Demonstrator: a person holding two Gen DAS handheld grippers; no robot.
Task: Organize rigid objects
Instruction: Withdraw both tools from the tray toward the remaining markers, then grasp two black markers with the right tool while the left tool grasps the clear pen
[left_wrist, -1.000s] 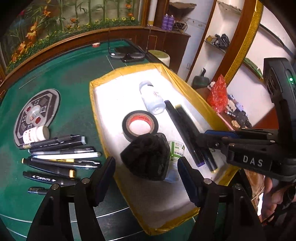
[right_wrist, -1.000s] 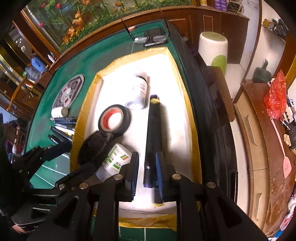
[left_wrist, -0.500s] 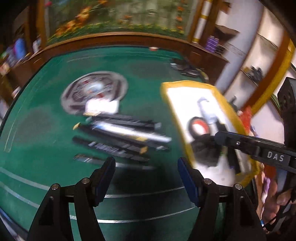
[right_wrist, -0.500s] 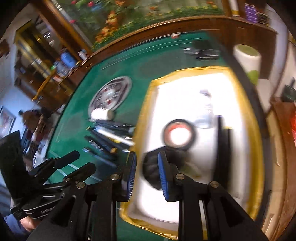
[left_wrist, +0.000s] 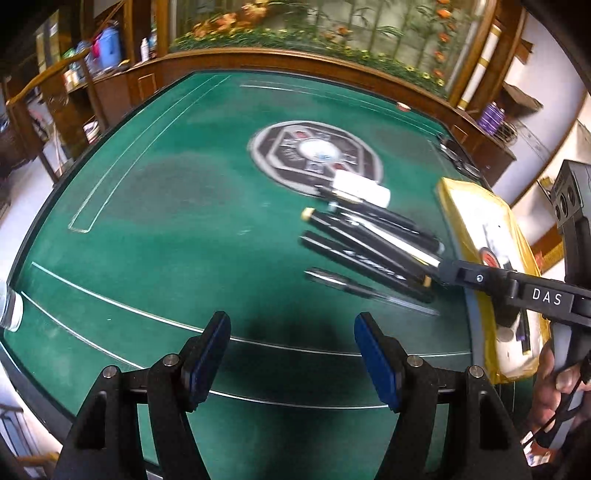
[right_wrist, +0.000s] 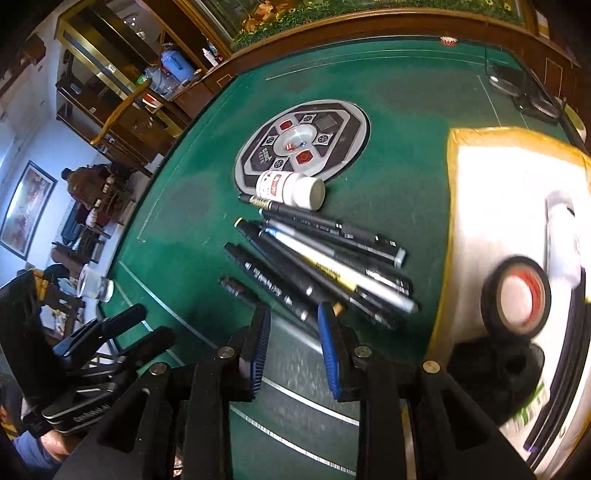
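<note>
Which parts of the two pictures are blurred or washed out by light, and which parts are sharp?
Left wrist view: the pens and yellow-edged tray are smeared by motion blur; the left gripper is sharp. Right wrist view: the pens are fairly sharp; the tape roll is blurred, and the tray's white floor is overexposed.

A table (right_wrist: 192, 206) carries a round control panel (right_wrist: 303, 142) near its middle. A small bottle (right_wrist: 290, 190) lies on its side at the panel's near edge. Just in front of the bottle, a row of pens (right_wrist: 321, 266) lies side by side, some overlapping. To the right of the pens sits a tray (right_wrist: 452, 206), holding a roll of tape (right_wrist: 515, 297), with a second bottle (right_wrist: 563, 236) behind the tape and a dark bundle (right_wrist: 495, 365) in front of it.
</note>
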